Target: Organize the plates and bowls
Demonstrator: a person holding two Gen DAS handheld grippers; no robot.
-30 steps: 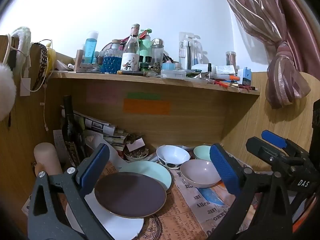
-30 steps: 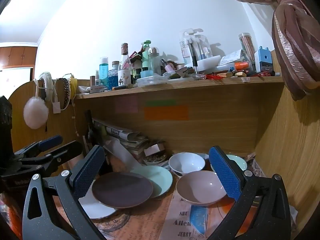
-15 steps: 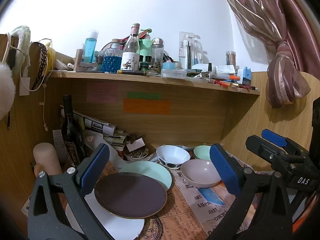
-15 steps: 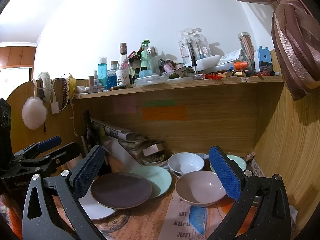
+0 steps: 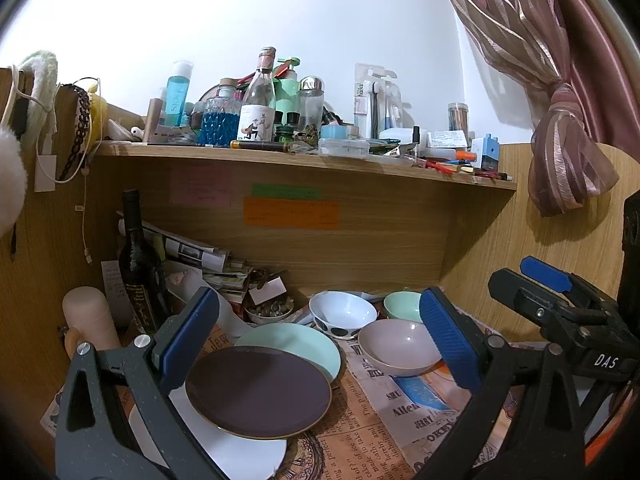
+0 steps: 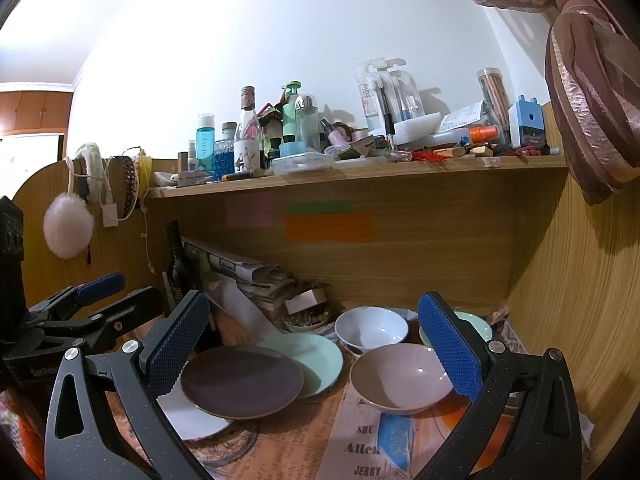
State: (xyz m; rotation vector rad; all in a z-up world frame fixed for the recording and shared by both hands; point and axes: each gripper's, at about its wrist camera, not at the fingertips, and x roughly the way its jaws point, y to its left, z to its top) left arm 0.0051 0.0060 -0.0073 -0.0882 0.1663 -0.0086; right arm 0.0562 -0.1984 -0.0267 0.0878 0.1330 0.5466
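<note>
A dark brown plate [image 5: 258, 392] [image 6: 241, 381] lies overlapping a white plate [image 5: 240, 450] [image 6: 188, 416] and a mint plate [image 5: 296, 350] [image 6: 314, 356]. Behind them stand a white bowl with black dots [image 5: 343, 314] [image 6: 371, 328], a pinkish bowl [image 5: 400, 346] [image 6: 400, 376] and a mint bowl [image 5: 402, 306] [image 6: 476, 326]. My left gripper [image 5: 320, 340] is open and empty, held above the plates. My right gripper [image 6: 316, 344] is open and empty, over the plates and pinkish bowl. Each gripper shows at the edge of the other's view.
The dishes sit on newspaper [image 5: 372, 412] in a wooden desk nook under a cluttered shelf [image 5: 304, 158]. A dark wine bottle [image 5: 138, 264], a beige cylinder [image 5: 86, 316], stacked papers [image 5: 200, 256] and a small dish of bits [image 5: 270, 310] stand at back left. The wood side wall [image 6: 576, 300] is close on the right.
Both views have shifted only slightly. The right gripper has eased a little nearer to the dishes. Both grippers stay open and no dish has moved.
</note>
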